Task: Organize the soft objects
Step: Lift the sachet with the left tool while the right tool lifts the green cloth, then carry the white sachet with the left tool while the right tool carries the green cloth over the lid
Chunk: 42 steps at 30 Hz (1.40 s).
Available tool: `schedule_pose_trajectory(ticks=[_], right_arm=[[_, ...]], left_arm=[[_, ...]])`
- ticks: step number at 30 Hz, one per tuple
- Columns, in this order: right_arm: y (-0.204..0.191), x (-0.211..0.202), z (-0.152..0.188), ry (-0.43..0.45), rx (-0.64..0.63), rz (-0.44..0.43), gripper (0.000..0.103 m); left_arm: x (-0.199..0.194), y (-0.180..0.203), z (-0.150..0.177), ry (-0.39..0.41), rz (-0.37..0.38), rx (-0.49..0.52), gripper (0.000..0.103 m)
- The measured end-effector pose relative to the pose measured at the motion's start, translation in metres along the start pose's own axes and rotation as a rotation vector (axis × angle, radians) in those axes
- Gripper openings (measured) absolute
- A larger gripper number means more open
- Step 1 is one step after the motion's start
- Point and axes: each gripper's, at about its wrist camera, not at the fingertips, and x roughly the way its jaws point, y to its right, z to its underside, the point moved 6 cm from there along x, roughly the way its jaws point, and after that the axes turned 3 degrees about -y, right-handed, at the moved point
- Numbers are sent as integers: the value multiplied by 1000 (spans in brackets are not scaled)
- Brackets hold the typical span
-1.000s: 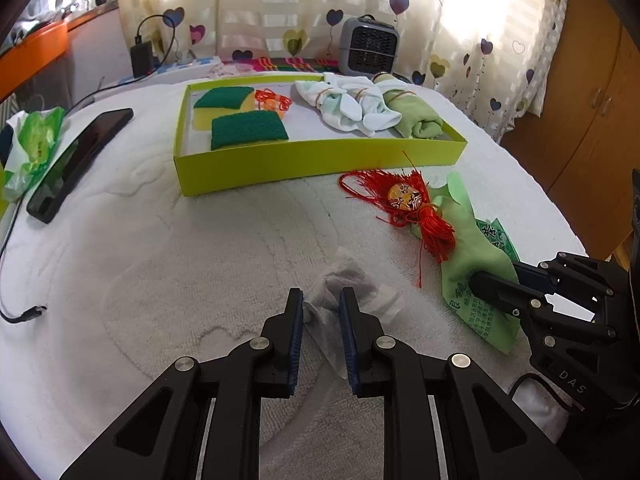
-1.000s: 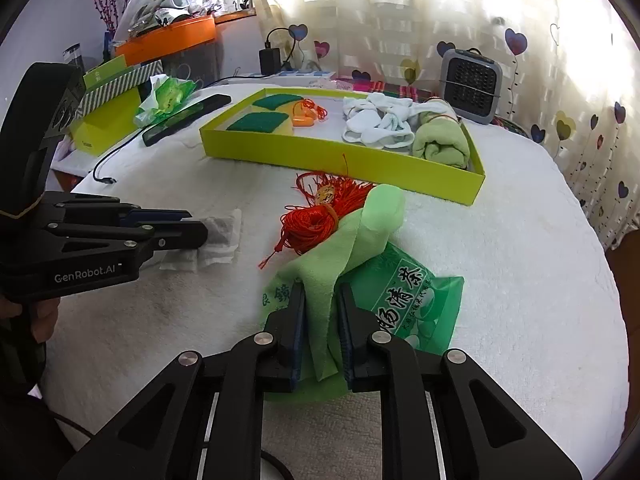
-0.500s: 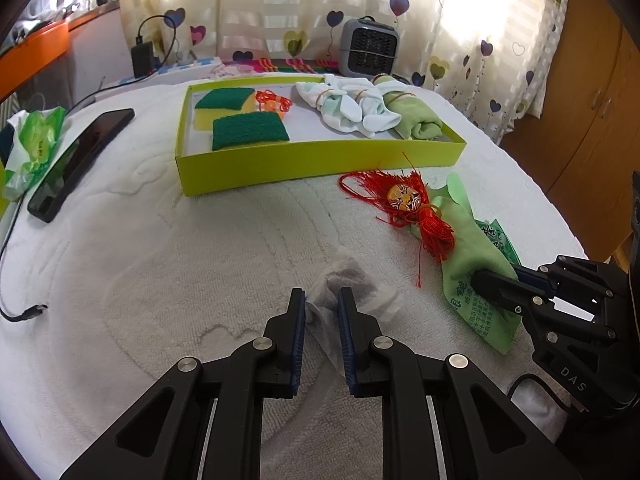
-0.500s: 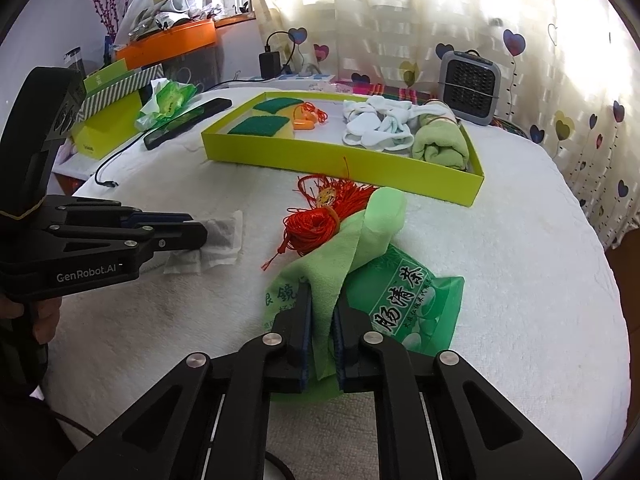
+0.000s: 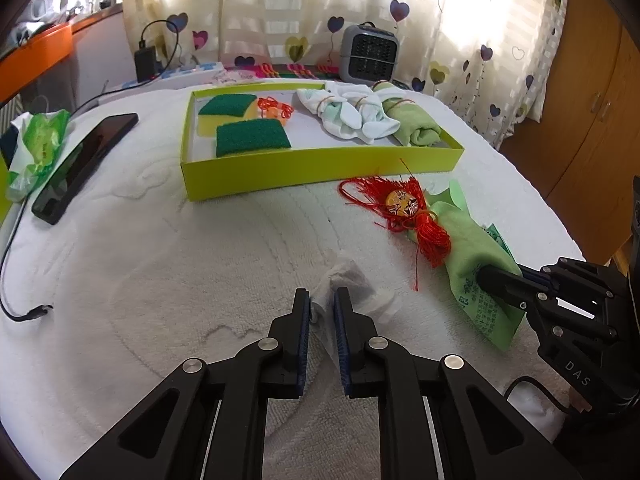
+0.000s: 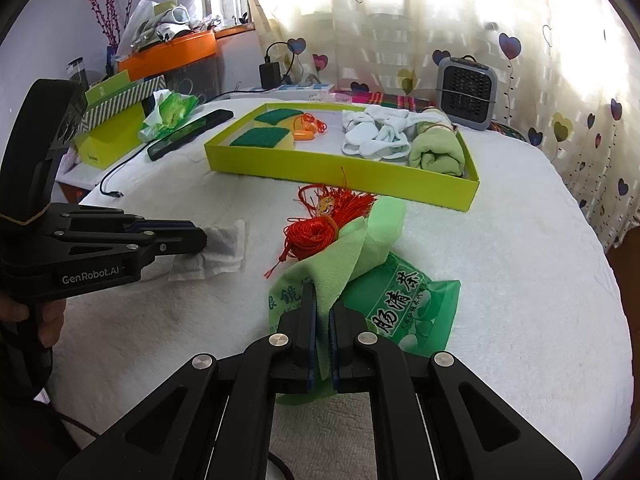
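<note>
Pinching a white tissue (image 5: 352, 280) between its closed fingers, the left hand-held gripper (image 5: 320, 308) rests low on the towel-covered bench (image 5: 160, 280), while the right hand-held gripper (image 6: 322, 312) clamps a green cloth (image 6: 332, 264) beneath a red tassel (image 6: 320, 224); the yellow tray (image 5: 320, 168) lies ahead.

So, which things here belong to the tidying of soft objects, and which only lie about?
Job: white cloth in left gripper; green cloth in right gripper; red tassel; yellow tray.
Lying about: phone; heater; charger.
</note>
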Motion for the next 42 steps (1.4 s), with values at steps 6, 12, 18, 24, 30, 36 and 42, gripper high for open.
schedule_pose_trajectory(ticks=[6,12,18,24,30,36,42], right_arm=[[1,-3,-1,16,4,4,5],[3,-6,-2,32,9,7,5],[5,-8,-4,46,17,6,5],[6,-13,-6,63,21,-4,5],[8,-20,-12,89,26,-10,5],[9,-23,-18,110,25,-9,5],[10,-30,-24,139,20,-11,5]], left_arm=[[-1,-1,-1,11,-4,-6,11],[-6,-2,-3,28,-6,-11,11],[-10,-4,-6,41,-13,-19,11],[-13,-4,-7,47,-14,-16,11],[-18,-4,-13,63,-19,-12,11],[-21,-4,-19,74,-20,-13,11],[-23,-2,-25,87,-23,-6,11]])
